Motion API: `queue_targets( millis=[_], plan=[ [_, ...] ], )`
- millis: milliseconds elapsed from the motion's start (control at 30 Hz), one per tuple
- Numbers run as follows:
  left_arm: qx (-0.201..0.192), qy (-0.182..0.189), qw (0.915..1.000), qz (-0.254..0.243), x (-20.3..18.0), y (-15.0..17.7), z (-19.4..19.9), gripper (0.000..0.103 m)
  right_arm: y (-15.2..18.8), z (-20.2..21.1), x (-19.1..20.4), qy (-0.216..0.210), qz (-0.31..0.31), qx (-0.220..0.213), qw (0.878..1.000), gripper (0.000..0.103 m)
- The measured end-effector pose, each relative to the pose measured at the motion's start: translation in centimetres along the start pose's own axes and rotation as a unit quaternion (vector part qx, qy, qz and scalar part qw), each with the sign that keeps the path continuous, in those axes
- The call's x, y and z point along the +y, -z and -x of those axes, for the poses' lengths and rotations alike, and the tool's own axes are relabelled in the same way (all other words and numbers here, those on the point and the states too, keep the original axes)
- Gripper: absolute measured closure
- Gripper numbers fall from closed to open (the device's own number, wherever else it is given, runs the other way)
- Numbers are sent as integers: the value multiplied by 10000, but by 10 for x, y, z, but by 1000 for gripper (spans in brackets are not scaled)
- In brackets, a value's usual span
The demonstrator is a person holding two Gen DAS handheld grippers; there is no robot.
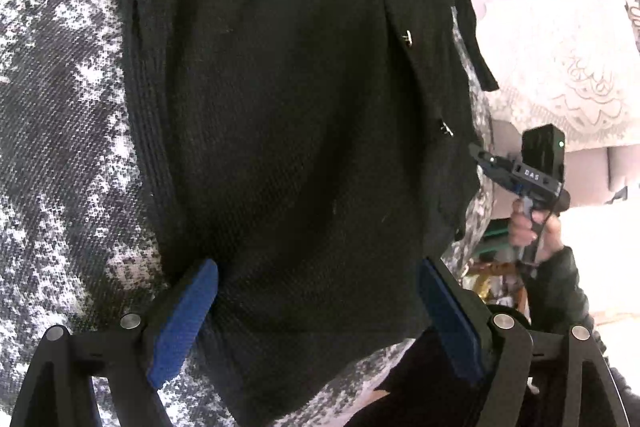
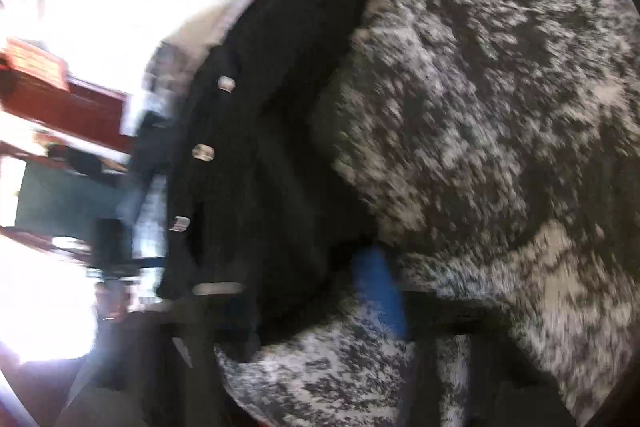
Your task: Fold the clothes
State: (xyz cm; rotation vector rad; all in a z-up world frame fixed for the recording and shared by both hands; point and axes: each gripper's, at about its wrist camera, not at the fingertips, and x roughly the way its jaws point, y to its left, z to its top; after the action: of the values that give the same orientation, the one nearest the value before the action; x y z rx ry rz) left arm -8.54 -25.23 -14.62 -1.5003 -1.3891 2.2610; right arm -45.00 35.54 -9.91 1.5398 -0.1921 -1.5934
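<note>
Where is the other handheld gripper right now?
In the left wrist view, the right gripper is at the right edge of the black knitted buttoned garment, beside the pale sofa.

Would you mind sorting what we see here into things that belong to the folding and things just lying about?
Belongs to the folding:
- black buttoned garment
- left tongs, open over it
- right tongs, shut

Just lying about:
- speckled grey cover underneath
- pale sofa
- red furniture, blurred

Left gripper [image 1: 316, 311] spread wide, angled downward; right gripper [image 1: 478, 151] shut, hand-held [image 1: 532, 231]
</note>
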Motion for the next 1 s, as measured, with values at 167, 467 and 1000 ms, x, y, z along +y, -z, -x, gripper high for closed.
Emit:
queue_targets(
  millis=[167,467,1000],
  plan=[
    [-19,3,10000,15,-2,0,-1,17,32,66,14,-254,-902,-1029,9903,99],
    [-35,-13,10000,86,-2,0,-1,17,79,57,-75,387,-3197,-806,9433,99],
    [-657,-130,9971,-355,-30,12,29,17,54,5,61,2999,519,-1034,9469,51]
  ],
)
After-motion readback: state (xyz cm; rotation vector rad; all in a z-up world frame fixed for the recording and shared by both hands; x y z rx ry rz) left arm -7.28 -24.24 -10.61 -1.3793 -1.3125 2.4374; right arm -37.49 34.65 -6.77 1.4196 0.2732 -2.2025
